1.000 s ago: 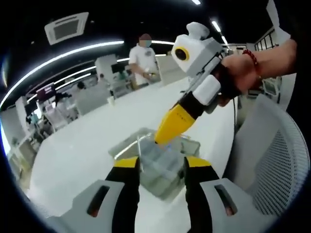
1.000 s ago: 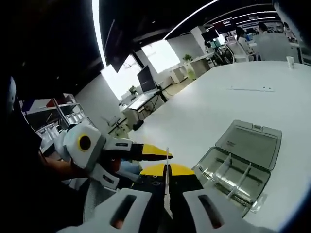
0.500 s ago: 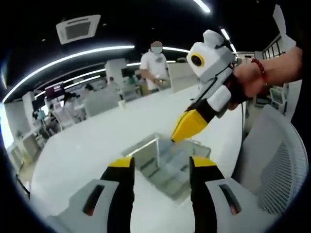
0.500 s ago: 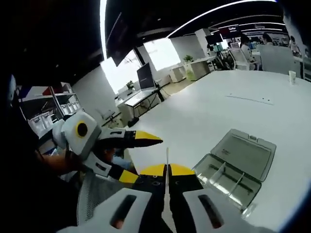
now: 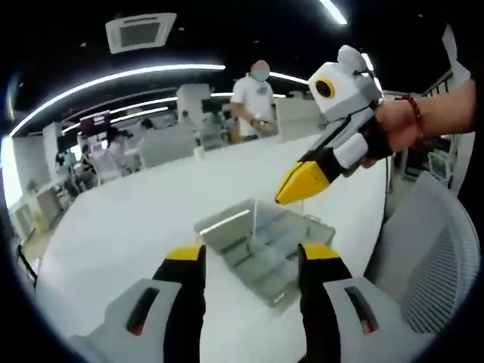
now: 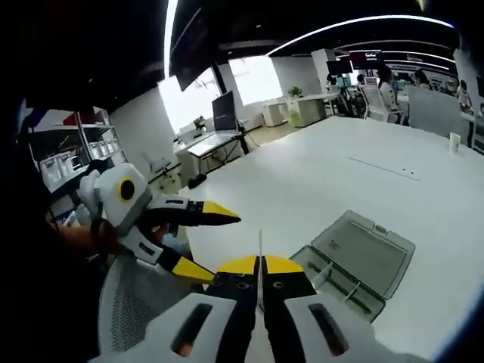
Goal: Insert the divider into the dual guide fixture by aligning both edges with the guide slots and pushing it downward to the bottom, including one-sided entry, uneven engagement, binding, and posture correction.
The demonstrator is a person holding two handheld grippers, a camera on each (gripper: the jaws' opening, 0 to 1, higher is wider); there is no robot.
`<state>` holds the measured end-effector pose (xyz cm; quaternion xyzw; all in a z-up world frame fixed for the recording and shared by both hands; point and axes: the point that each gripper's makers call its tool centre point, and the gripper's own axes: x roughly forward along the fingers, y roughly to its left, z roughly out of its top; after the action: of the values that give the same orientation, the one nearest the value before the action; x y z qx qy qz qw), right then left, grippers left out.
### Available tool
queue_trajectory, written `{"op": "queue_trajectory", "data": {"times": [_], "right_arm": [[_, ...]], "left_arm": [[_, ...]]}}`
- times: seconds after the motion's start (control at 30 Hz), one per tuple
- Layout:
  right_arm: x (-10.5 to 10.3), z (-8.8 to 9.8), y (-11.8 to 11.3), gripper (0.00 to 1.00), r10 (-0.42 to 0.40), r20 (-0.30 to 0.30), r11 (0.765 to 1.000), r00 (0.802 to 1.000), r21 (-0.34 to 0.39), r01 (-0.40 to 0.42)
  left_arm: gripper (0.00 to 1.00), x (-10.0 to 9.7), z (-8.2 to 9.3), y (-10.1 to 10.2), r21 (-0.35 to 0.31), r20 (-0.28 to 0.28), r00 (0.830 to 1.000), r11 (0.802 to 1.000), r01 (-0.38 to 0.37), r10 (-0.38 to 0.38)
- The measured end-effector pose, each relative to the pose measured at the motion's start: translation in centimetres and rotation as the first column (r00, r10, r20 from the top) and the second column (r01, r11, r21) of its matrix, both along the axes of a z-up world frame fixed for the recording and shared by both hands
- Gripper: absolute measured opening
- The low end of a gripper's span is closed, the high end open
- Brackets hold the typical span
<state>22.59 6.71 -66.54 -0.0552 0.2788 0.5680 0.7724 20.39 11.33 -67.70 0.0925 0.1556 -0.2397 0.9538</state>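
Right gripper [image 6: 259,266] fingers clamp divider [image 6: 259,249] upright | left gripper [image 5: 252,261] fingers wide above fixture [image 5: 261,242]

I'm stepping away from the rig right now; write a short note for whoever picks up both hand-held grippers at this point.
Right hand-held gripper: shut on the divider, a thin clear plate standing up from its jaws, held in the air above the table.
Left hand-held gripper: open, empty, hovering over the clear compartment box.
Box: open on the white table, lid laid back, a few dividers already seated inside.
Done: divider picked up.
Left: bring it over the box, line both edges up with the guide slots, push it to the bottom, and straighten it if one side binds.
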Motion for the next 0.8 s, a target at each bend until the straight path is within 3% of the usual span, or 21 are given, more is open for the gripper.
{"op": "queue_trajectory", "data": {"times": [0.07,0.13,0.2,0.3,0.63,0.7,0.8], "right_arm": [[0.2,-0.1,-0.2,0.00,0.012,0.025,1.000,1.000,-0.020,-0.012],[0.4,0.0,-0.1,0.00,0.026,0.048,0.999,0.999,-0.022,-0.025],[0.5,-0.2,-0.2,0.00,0.037,0.048,0.999,0.998,-0.027,-0.036],[0.9,-0.5,-0.2,0.00,0.065,0.075,0.997,0.995,-0.051,-0.062],[1.1,-1.2,0.6,0.00,0.181,0.156,0.982,0.971,-0.087,-0.169],[1.2,-1.2,0.8,0.00,0.211,0.192,0.976,0.958,-0.100,-0.195],[1.2,-1.6,0.9,0.00,0.230,0.188,0.972,0.955,-0.102,-0.213]], "left_arm": [[0.49,0.0,0.7,0.0,0.019,0.044,0.999,1.000,-0.009,0.009],[0.51,-0.2,0.6,-0.3,-0.012,0.041,0.999,1.000,0.001,0.000],[0.52,-0.1,-0.2,-0.2,0.011,-0.003,1.000,1.000,0.000,0.000],[0.51,0.0,0.7,0.0,-0.001,0.043,0.999,1.000,-0.009,0.009],[0.58,-0.1,0.2,-0.1,-0.034,0.003,1.000,0.999,-0.016,0.016],[0.60,0.0,-0.1,0.2,-0.038,-0.012,0.999,0.999,-0.030,0.030],[0.64,0.0,-0.2,0.4,-0.082,-0.031,0.999,0.995,-0.047,0.045]]}}
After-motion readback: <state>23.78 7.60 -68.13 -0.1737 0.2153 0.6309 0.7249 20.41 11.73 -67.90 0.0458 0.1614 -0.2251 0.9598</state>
